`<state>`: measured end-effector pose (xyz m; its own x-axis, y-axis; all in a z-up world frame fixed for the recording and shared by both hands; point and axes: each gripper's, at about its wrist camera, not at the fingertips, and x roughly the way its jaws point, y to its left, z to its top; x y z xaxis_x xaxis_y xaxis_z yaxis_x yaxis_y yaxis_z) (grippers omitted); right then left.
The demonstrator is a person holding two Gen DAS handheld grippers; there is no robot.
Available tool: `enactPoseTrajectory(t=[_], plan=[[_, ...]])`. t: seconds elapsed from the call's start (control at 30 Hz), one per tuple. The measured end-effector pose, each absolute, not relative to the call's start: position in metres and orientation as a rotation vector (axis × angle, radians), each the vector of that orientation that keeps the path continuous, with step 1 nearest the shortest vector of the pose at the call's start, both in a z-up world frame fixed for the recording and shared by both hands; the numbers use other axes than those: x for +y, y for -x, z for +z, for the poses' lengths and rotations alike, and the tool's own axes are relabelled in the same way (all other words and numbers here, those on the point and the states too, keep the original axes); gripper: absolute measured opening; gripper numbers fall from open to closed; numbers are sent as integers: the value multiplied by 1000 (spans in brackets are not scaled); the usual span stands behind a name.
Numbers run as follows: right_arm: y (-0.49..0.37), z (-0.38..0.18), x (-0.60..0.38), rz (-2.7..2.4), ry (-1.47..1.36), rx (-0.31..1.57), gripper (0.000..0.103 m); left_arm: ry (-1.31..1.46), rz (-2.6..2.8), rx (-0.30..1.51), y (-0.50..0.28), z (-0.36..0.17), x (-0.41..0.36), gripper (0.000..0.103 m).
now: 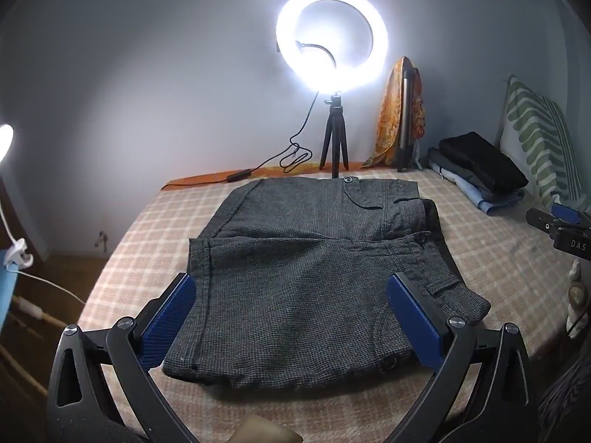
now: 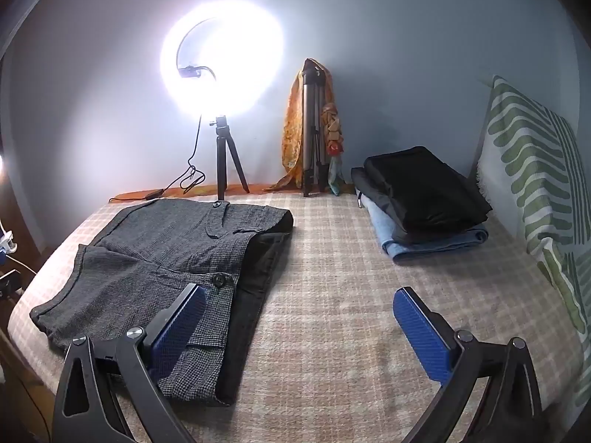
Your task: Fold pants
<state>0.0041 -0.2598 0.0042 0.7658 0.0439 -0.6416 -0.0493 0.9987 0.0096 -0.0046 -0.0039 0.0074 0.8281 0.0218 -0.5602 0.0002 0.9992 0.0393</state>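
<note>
Grey checked pants (image 1: 314, 277) lie folded into a compact stack on the checked bedspread (image 1: 498, 258); they also show at the left of the right wrist view (image 2: 159, 269). My left gripper (image 1: 291, 291) is open and empty, hovering over the near part of the pants with its blue pads (image 1: 170, 321) either side of the stack. My right gripper (image 2: 299, 306) is open and empty, above the bedspread (image 2: 332, 350) just right of the pants; its left pad (image 2: 181, 325) is over the pants' right edge. The right gripper also appears at the right edge of the left wrist view (image 1: 561, 229).
A lit ring light on a small tripod (image 1: 332, 44) stands at the bed's far edge with its cable (image 1: 291, 155). A folded tripod draped with an orange scarf (image 2: 310, 129) leans on the wall. A pile of folded clothes (image 2: 424, 199) and a green-patterned pillow (image 2: 535, 170) lie at the right.
</note>
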Motion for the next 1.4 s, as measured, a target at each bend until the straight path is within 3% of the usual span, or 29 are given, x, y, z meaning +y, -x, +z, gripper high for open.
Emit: enactPoseTrajectory(t=[1.4], plan=[[-4, 3, -252, 80, 15, 704, 103, -56, 29, 600, 3, 3, -7, 102]])
